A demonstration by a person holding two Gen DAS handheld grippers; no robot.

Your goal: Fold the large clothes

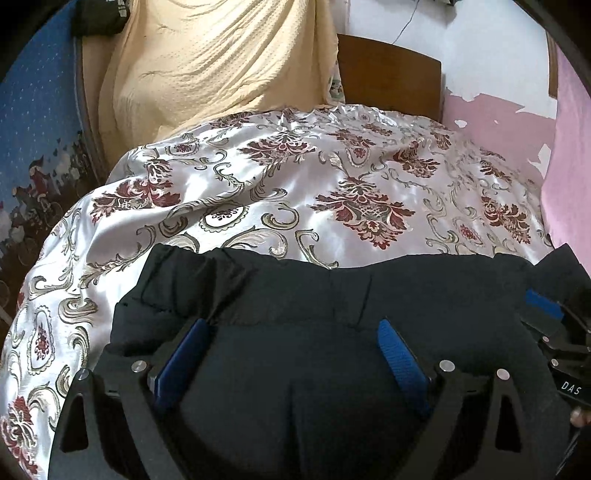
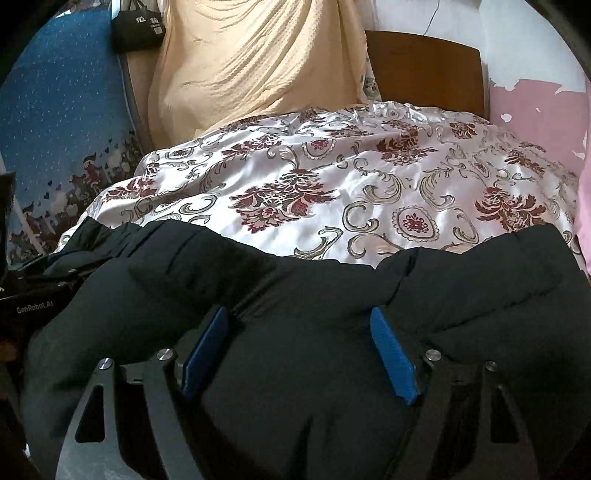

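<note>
Behind jacket (image 1: pixel 295 295): perhaps draped chair (image 1: pixel 221 62).

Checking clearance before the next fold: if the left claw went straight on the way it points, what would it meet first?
Probably the black padded garment: it fills the space between the open left claw fingers. The floral bedspread lies beyond.

Bed and room around the work area

A shiny white bedspread (image 1: pixel 303 177) with maroon flowers and grey-green scrolls covers the bed. Behind it a cream-yellow textured cloth (image 1: pixel 214 62) hangs in folds beside a brown wooden headboard (image 1: pixel 391 74). To the left stands a blue panel (image 2: pixel 62 122) with small dots and a cartoon border; a small black bag (image 2: pixel 138 29) hangs near its top. Pink fabric (image 1: pixel 569 147) lies along the right edge.
</note>
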